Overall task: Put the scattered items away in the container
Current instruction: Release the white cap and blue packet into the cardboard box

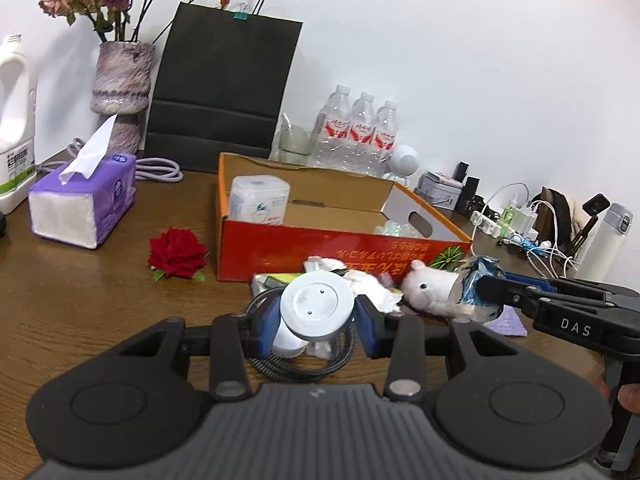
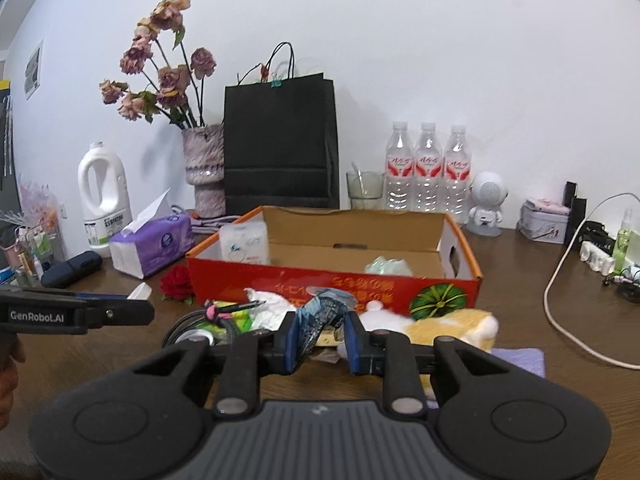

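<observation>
My left gripper [image 1: 317, 320] is shut on a round white charger disc [image 1: 316, 300], whose grey braided cable [image 1: 304, 364] loops beneath it. To its right, my right gripper [image 1: 486, 290] is shut on a crumpled blue-silver wrapper [image 1: 476, 280]. The right wrist view shows that wrapper [image 2: 320, 314] between the pads of the right gripper [image 2: 320, 338], with the left gripper [image 2: 138, 310] at the left edge. A white-and-orange plush toy [image 2: 452, 324], crumpled tissue [image 1: 368, 286] and a red rose [image 1: 178, 254] lie before the open red cardboard box [image 2: 360, 280], which holds a white pack [image 2: 244, 244].
A purple tissue pack [image 1: 84, 200], a vase of dried roses [image 1: 120, 92], a black paper bag [image 1: 224, 92], three water bottles [image 2: 428, 172] and a white jug [image 2: 102, 196] stand along the back. Chargers and white cables [image 2: 560, 304] crowd the right. A purple cloth [image 1: 508, 320] lies by the plush.
</observation>
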Motion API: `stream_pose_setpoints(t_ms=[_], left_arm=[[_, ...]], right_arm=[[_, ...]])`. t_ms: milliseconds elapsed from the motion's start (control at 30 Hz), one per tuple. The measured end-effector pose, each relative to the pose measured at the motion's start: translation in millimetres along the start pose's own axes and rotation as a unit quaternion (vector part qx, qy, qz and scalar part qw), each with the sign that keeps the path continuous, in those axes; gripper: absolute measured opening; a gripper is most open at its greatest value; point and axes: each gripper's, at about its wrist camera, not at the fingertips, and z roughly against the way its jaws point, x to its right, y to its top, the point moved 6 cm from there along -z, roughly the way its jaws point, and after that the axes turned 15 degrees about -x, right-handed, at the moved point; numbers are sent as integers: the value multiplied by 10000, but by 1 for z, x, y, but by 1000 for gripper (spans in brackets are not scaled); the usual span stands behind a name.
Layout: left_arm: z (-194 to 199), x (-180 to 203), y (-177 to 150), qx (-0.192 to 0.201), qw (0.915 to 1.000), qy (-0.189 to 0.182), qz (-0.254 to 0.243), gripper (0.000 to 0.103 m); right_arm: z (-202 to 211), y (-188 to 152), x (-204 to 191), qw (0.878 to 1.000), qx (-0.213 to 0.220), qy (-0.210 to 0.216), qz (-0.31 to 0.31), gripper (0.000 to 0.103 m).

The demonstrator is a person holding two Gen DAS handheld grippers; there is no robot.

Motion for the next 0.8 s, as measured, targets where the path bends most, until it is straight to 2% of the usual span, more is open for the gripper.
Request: stream_pose_setpoints(t_ms=[200, 300, 467, 567, 800], left_arm=[[-13, 20, 47, 113, 9996, -121, -228, 41], [-30, 26, 78, 143, 9990, 76, -419, 41], [-72, 29, 125, -28, 9980, 413, -470, 41], [-102, 33, 142, -205, 9962, 679, -503, 41], [-149, 35, 147, -531, 9948, 744, -438, 41]], right_arm=[[-5, 45, 15, 9996, 251, -100, 23, 23], [-21, 77, 26, 9996, 256, -91, -73, 23], [-68, 116, 45, 9992, -150, -232, -279, 24], [-102, 130, 52, 9975, -437, -487, -256, 24], [-153, 132, 67, 9935, -880, -567, -453, 24]])
